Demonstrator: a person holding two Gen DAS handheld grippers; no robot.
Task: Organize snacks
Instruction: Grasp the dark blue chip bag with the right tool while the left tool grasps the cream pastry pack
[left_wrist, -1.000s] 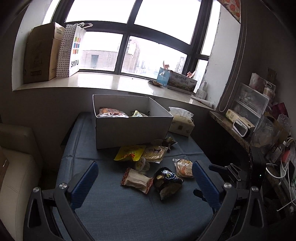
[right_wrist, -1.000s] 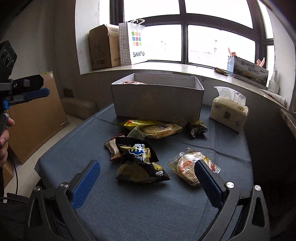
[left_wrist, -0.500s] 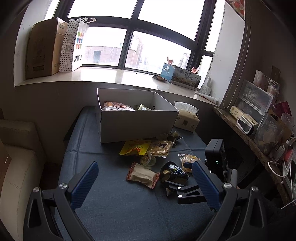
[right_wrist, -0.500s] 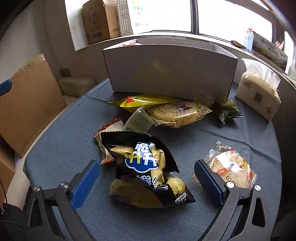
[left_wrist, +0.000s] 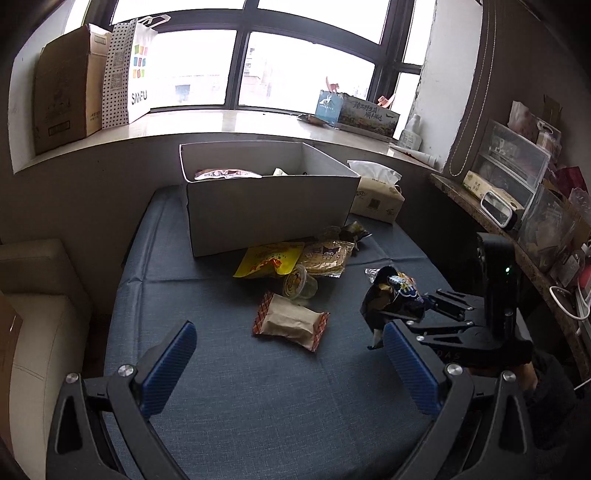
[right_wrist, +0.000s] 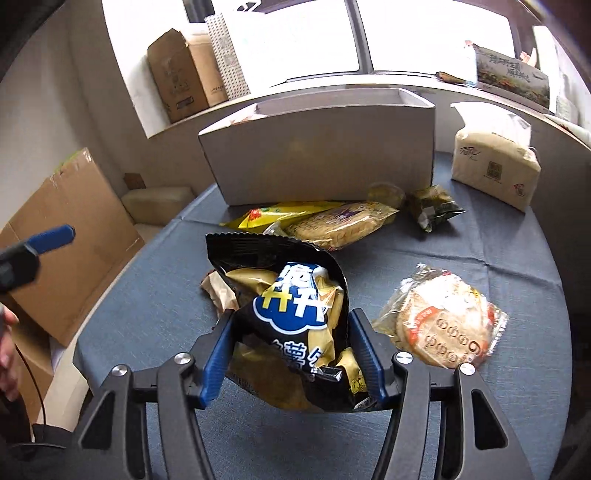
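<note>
Two grippers: both in view, each held by a person at the blue-grey table (left_wrist: 229, 398).
Right gripper (right_wrist: 291, 354): lower centre of its own view; its jaws have just been closing and the blue pads now press both sides of the black chip bag (right_wrist: 291, 314), pinching it.
Right gripper seen from the left wrist: at the right edge of the frame (left_wrist: 402, 314), with the crumpled black bag (left_wrist: 391, 299) bunched at its tips.
Left gripper (left_wrist: 291, 358): lower part of its own view, jaws spread wide with nothing between the pads, hanging above bare cloth.
Left gripper in the right wrist view: one blue pad (right_wrist: 51, 236) at the left edge, with part of a hand (right_wrist: 7, 354) below it.
White box (left_wrist: 269, 199): upper centre of the left view, open-topped, at the far side of the table; a few packets show inside.
Brown-and-red packet (left_wrist: 291, 325): centre of the left view, lying flat, just beyond the left gripper's tips.
Small plastic cup (left_wrist: 301, 284): on its side just above that packet.
Yellow packet (left_wrist: 269, 260): against the box's near wall, touching the noodle-style packet (left_wrist: 327, 256) on its right.
Dark green packet (right_wrist: 432, 208): right of those, near the box corner.
Round cracker packet (right_wrist: 443, 321): right of centre in the right view, just beside the right gripper.
Tissue pack (right_wrist: 495, 162): upper right, beside the box.
</note>
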